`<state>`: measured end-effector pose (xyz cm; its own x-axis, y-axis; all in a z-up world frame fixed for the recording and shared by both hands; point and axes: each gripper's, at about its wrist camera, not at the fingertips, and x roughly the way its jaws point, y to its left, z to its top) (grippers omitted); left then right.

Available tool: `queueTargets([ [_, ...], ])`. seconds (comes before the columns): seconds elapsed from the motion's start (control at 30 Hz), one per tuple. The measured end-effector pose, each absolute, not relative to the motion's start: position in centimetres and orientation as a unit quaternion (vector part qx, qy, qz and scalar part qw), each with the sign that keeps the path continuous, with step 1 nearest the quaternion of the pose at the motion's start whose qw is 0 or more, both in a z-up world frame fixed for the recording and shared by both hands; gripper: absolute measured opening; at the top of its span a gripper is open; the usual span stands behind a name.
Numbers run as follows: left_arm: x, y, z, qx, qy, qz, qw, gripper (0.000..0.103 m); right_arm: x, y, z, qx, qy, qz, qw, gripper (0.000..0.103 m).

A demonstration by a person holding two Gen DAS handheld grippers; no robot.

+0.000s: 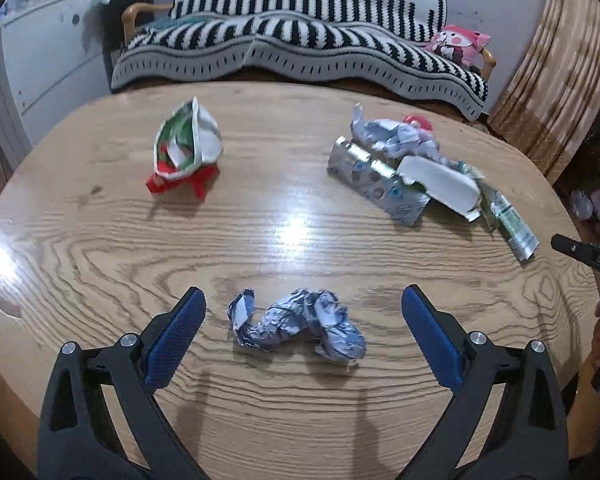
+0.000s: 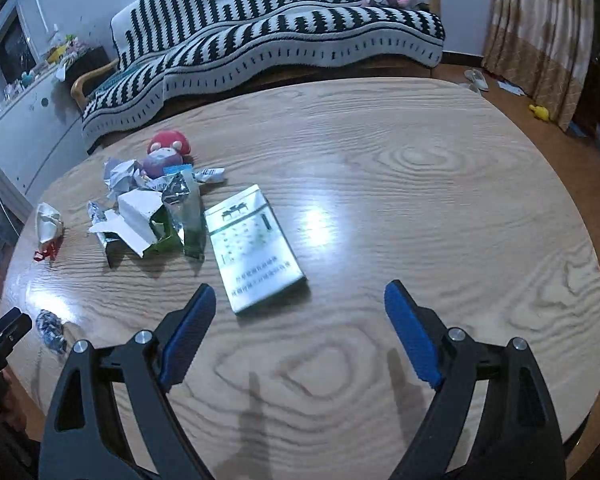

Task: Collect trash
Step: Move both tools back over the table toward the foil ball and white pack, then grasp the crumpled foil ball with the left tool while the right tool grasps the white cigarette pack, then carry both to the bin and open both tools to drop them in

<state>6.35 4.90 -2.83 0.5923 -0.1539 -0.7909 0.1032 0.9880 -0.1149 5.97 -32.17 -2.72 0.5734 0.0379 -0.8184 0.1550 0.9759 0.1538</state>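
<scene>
We see the right tool (image 1: pixel 580 254) cut off at the left wrist view's edge; print on the flat green-white pack (image 2: pixel 256 252) is too small to read; shelf clutter (image 2: pixel 60 54) blurs.

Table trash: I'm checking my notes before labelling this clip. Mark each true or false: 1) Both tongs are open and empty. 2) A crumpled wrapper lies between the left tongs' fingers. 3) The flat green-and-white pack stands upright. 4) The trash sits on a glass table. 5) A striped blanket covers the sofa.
1) True: the left tongs and right tongs hold nothing.
2) True: the crumpled wrapper lies there, untouched.
3) False: the pack lies flat.
4) False: the table is wood-grained.
5) True: the striped blanket.
</scene>
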Motion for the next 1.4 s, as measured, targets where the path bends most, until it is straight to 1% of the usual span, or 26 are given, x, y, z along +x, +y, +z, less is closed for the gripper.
queueTargets([
  [0.33,7.8,3.7,-6.3,-0.011,0.484,-0.080,0.871,0.096,10.3,-29.7,-5.8,0.059,0.491,-0.025,0.869,0.084],
  [0.47,7.9,3.1,-7.2,0.008,0.490,-0.057,0.870,0.095,11.2,-28.6,-6.9,0.024,0.496,-0.032,0.867,0.084],
  [0.5,7.8,2.8,-7.2,0.019,0.490,-0.056,0.869,0.089,11.4,-28.5,-6.9,0.020,0.497,-0.032,0.867,0.084],
  [0.53,7.7,2.6,-7.1,0.030,0.486,-0.051,0.872,0.082,11.5,-28.5,-6.9,0.022,0.496,-0.032,0.867,0.080],
  [0.57,7.4,2.4,-6.9,0.039,0.479,-0.048,0.876,0.067,11.5,-28.5,-6.8,0.022,0.494,-0.031,0.868,0.068],
  [0.6,7.3,2.3,-6.7,0.039,0.475,-0.051,0.878,0.050,11.5,-28.4,-6.7,0.020,0.493,-0.032,0.869,0.063],
  [0.63,7.3,2.2,-6.6,0.041,0.473,-0.051,0.879,0.043,11.5,-28.5,-6.5,0.024,0.494,-0.033,0.869,0.061],
  [0.7,7.3,2.0,-6.4,0.041,0.479,-0.054,0.875,0.038,11.2,-28.7,-6.3,0.035,0.497,-0.031,0.867,0.060],
  [0.83,7.4,1.7,-6.0,0.026,0.487,-0.063,0.871,0.037,9.9,-29.4,-5.6,0.037,0.491,-0.036,0.869,0.060],
  [1.07,6.4,-2.1,-3.6,0.043,0.455,-0.083,0.885,0.037,5.4,-32.8,-3.0,0.061,0.466,-0.052,0.881,0.060],
  [1.27,4.7,-9.9,-1.9,0.060,0.430,-0.144,0.889,0.037,-0.3,-38.0,-1.0,0.082,0.445,-0.087,0.887,0.060],
  [1.4,2.7,-17.3,-1.1,0.084,0.404,-0.200,0.889,0.037,-5.2,-43.1,0.0,0.108,0.430,-0.126,0.887,0.060],
])
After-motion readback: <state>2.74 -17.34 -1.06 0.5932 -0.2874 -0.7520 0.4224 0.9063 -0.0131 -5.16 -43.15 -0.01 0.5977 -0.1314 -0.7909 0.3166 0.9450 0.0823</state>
